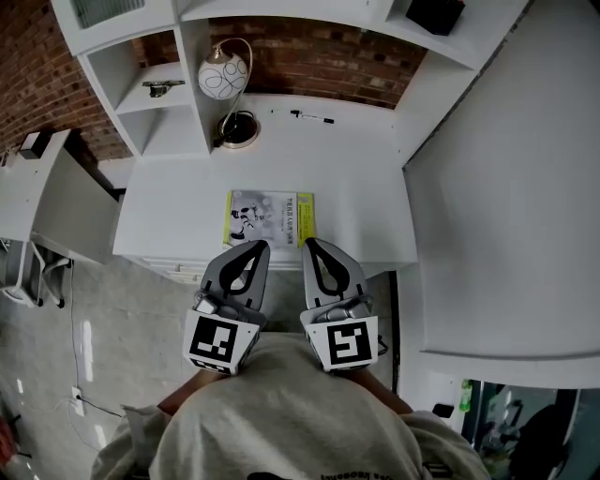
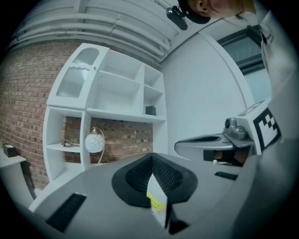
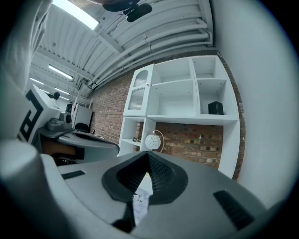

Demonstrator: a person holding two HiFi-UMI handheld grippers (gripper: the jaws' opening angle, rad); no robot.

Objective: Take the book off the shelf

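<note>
The book (image 1: 270, 218), white-covered with a yellow strip along its right side, lies flat on the white desk (image 1: 366, 206) near its front edge. Both grippers hover side by side close to the person's chest, tips just over the book's near edge. The left gripper (image 1: 259, 246) is shut with nothing between its jaws, and so is the right gripper (image 1: 310, 244). In the left gripper view a sliver of the book (image 2: 156, 200) shows below the closed jaws (image 2: 152, 156). The right gripper view shows the same under its closed jaws (image 3: 148, 154): a strip of book (image 3: 140, 201).
A white shelf unit (image 1: 150, 122) stands at the back against a brick wall. A round lamp (image 1: 223, 75) sits by it, a pen (image 1: 312, 117) lies at the desk's back, and a dark box (image 1: 433, 14) is on an upper shelf. A white wall panel (image 1: 506, 187) bounds the right.
</note>
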